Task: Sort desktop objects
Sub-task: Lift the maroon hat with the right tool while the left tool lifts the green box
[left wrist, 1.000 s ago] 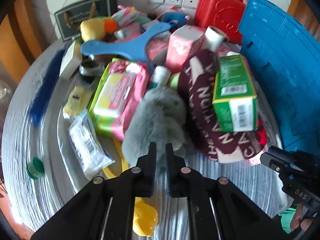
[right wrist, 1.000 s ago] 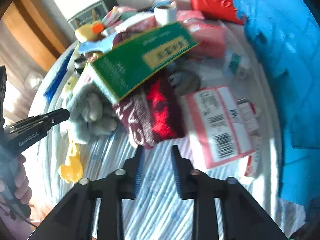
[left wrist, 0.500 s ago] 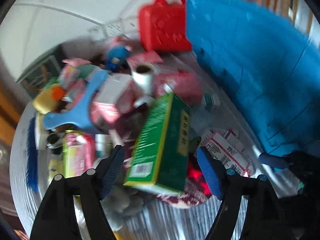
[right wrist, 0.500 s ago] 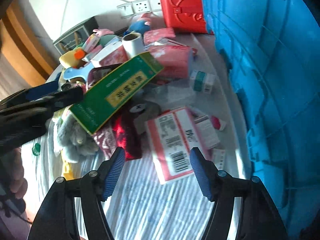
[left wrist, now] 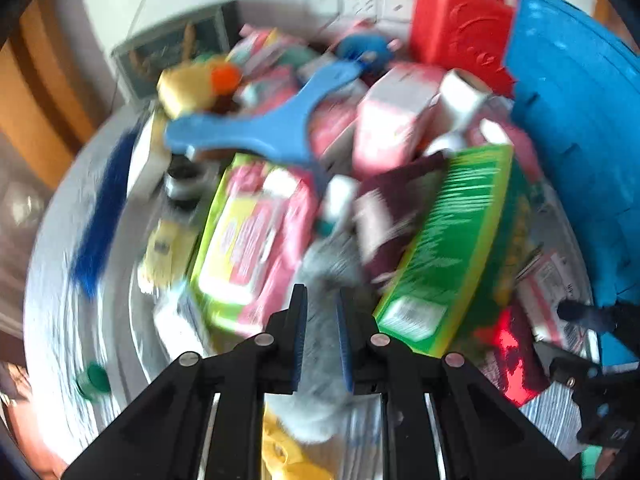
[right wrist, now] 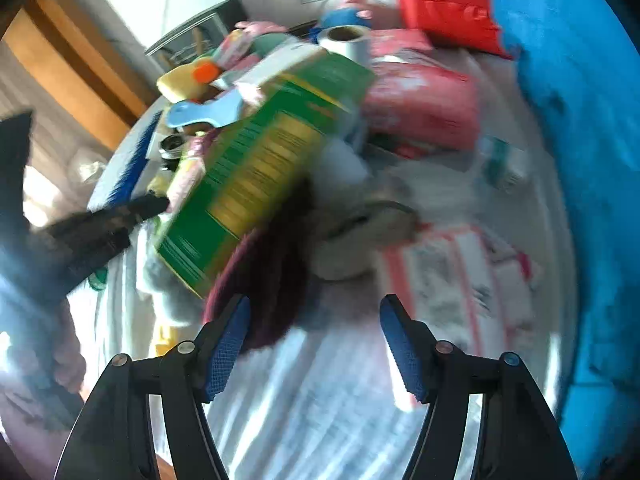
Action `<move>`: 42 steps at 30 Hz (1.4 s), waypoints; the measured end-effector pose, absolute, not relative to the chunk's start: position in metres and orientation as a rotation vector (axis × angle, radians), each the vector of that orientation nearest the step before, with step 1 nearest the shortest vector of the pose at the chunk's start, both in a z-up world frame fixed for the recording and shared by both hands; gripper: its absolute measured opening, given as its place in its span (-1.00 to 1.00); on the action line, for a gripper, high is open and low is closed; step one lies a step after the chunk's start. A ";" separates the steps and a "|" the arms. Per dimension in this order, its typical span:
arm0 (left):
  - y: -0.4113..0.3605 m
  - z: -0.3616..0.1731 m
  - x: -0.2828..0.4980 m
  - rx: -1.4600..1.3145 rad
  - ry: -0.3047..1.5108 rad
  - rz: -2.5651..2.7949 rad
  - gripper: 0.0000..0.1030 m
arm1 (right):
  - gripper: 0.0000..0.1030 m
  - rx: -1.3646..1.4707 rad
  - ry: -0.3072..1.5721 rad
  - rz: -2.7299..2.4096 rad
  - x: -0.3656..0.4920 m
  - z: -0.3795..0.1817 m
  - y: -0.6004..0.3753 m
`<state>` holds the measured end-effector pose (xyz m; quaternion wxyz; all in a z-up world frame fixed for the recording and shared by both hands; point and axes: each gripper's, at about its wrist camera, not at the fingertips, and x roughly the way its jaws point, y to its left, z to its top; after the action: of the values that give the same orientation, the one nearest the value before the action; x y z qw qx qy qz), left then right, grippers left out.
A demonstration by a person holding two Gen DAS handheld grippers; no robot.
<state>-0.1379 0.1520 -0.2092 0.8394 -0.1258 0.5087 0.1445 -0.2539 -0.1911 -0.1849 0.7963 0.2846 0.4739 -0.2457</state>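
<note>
A heap of objects covers the round table. My left gripper point(left wrist: 321, 320) has its jaws nearly together around a grey plush toy point(left wrist: 326, 264). A green box point(left wrist: 444, 248) leans on a maroon knit hat point(left wrist: 394, 208) to its right; the box also shows in the right wrist view point(right wrist: 256, 172). A pink and green wipes pack point(left wrist: 248, 244) lies to the left. My right gripper point(right wrist: 314, 344) is open and empty above the striped cloth, in front of the maroon hat point(right wrist: 272, 280). Both views are blurred.
A blue crate point(left wrist: 580, 152) stands at the right and a red case point(left wrist: 456, 36) at the back. A blue slingshot point(left wrist: 256, 132), yellow duck point(left wrist: 192, 84), paper roll point(right wrist: 344, 40), pink packs point(right wrist: 420, 104) and a flat pink label pack point(right wrist: 460, 276) lie around.
My left gripper swung back down and left to the grey plush and closed from wide open to nearly shut around it. My right gripper stayed open and moved closer to the pile.
</note>
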 end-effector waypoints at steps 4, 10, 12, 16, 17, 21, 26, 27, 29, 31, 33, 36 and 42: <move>0.160 -0.206 -0.151 -0.311 1.048 0.257 -0.71 | 0.31 0.619 1.045 -0.486 -0.223 -0.199 -0.191; 0.135 -0.182 -0.145 -0.255 1.004 0.082 -0.58 | -0.07 0.656 1.070 -0.489 -0.220 -0.210 -0.188; 0.118 -0.178 -0.136 -0.226 0.993 0.010 -0.12 | -0.19 0.666 1.098 -0.514 -0.229 -0.217 -0.189; 0.088 -0.184 -0.116 -0.158 1.001 -0.073 0.41 | -0.20 0.726 1.101 -0.549 -0.250 -0.228 -0.191; 0.081 -0.190 -0.108 -0.121 1.024 -0.072 0.41 | -0.20 0.734 1.096 -0.560 -0.256 -0.229 -0.191; 0.074 -0.225 -0.079 -0.097 1.135 -0.082 0.42 | -0.19 0.749 1.082 -0.593 -0.276 -0.228 -0.190; 0.084 -0.232 -0.087 -0.091 1.115 -0.198 0.05 | -0.19 0.740 1.055 -0.607 -0.287 -0.219 -0.187; 0.091 -0.226 -0.096 -0.103 1.091 -0.185 0.05 | -0.19 0.732 1.048 -0.600 -0.286 -0.216 -0.185; 0.111 -0.212 -0.119 -0.117 1.027 -0.136 0.05 | -0.19 0.723 1.033 -0.585 -0.281 -0.211 -0.183; 0.133 -0.206 -0.137 -0.118 1.009 -0.083 0.05 | -0.18 0.705 1.018 -0.562 -0.269 -0.204 -0.183; 0.157 -0.209 -0.151 -0.140 1.031 -0.049 0.05 | -0.15 0.689 1.011 -0.542 -0.256 -0.201 -0.181; 0.177 -0.217 -0.165 -0.153 1.042 -0.021 0.05 | -0.10 0.664 1.010 -0.511 -0.224 -0.200 -0.177; 0.191 -0.226 -0.177 -0.182 1.048 -0.035 0.05 | 0.31 0.650 1.055 -0.493 -0.192 -0.207 -0.170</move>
<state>-0.1771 0.1913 -0.2263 0.8617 -0.0868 0.4996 -0.0168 -0.1925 -0.1703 -0.2071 0.7858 0.3015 0.4891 -0.2288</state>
